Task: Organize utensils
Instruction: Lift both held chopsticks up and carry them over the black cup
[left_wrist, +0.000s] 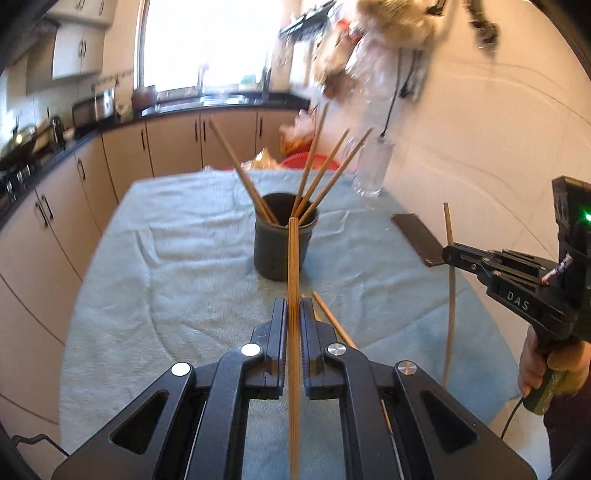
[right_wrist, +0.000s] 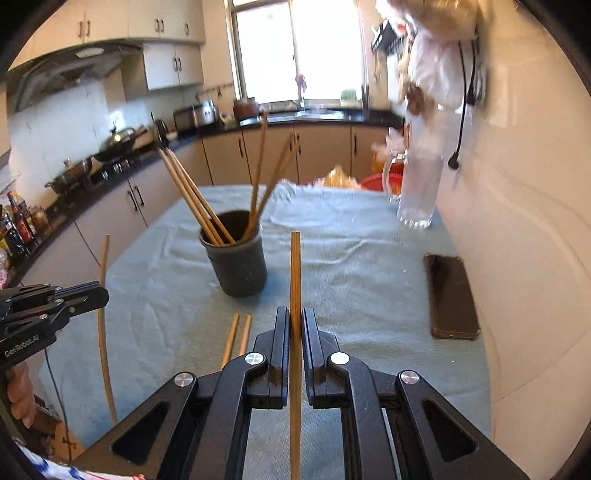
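The left claw (left_wrist: 293, 314) is pinching a chopstick (left_wrist: 293, 295) that is pointing ahead toward the dark cup (left_wrist: 284, 240) just beyond its tips. The right claw (right_wrist: 295, 325) is pinching another chopstick (right_wrist: 295, 280); the cup (right_wrist: 236, 258) is sitting ahead and left, with two loose chopsticks (right_wrist: 236, 338) lying on the cloth (right_wrist: 354, 258) just left of its fingers.

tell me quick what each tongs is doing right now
Left tongs: closed on a chopstick.
Right tongs: closed on another chopstick.
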